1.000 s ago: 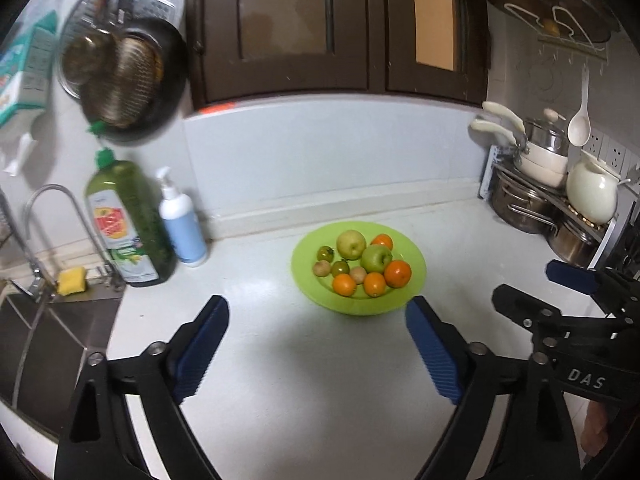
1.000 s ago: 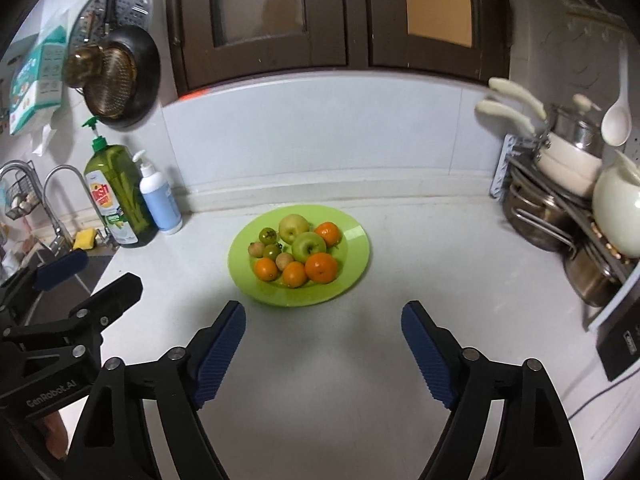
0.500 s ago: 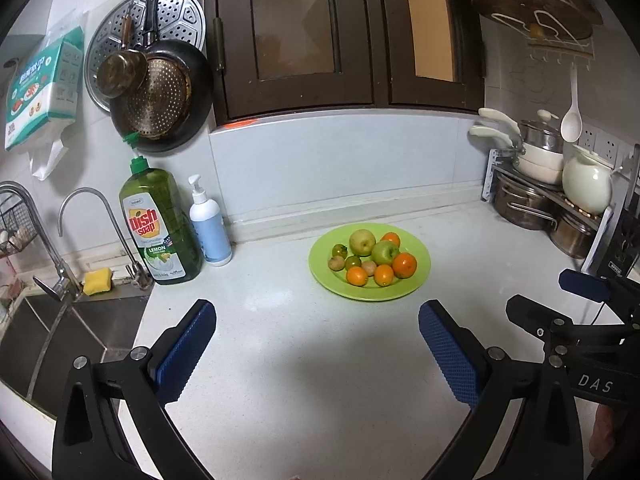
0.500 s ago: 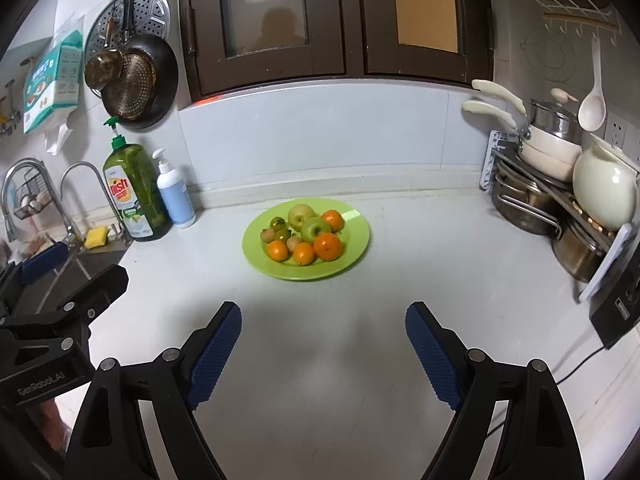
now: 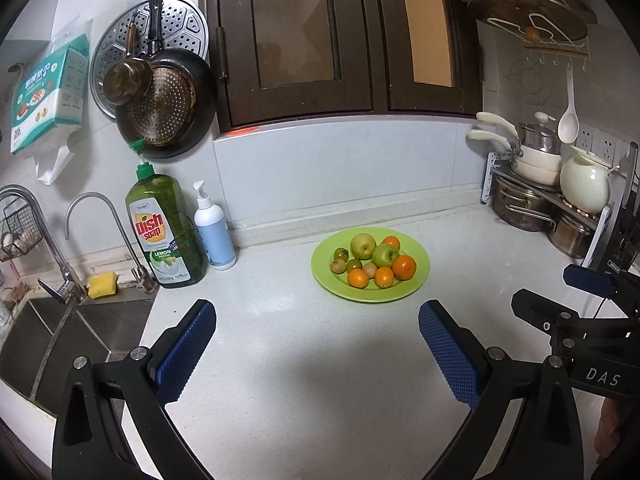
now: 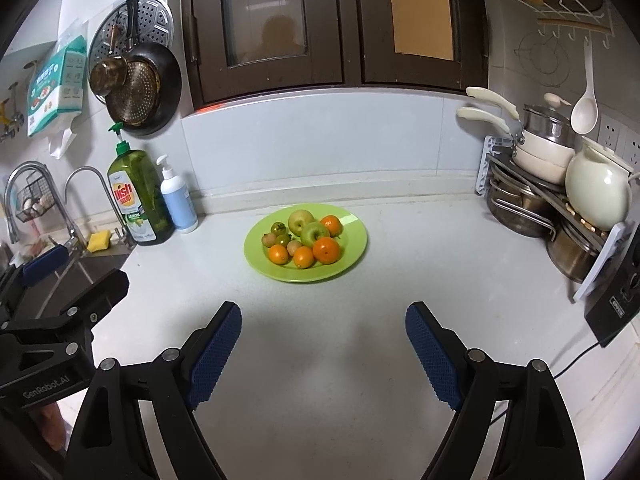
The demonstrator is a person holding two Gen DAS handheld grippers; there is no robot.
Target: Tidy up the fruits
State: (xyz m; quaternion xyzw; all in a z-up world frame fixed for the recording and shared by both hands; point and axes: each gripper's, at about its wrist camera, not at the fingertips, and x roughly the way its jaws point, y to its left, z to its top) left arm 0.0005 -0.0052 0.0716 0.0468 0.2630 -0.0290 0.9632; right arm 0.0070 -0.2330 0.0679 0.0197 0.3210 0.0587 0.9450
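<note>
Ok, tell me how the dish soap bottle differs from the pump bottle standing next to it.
The dish soap bottle is dark green and see-through; the pump bottle is pale blue and white. The dish soap bottle is taller and wider, while the pump bottle is shorter and slimmer. The dish soap bottle carries a big red and yellow label; the pump bottle shows no label from here. Both stand upright against the wall beside the sink.

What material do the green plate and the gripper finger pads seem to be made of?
Green plate: probably plastic or melamine, going by the uniform lime colour and soft sheen with no sharp glaze reflections; glazed ceramic is possible. Finger pads: likely rubber, matte blue with a fine knurled grip texture.
</note>
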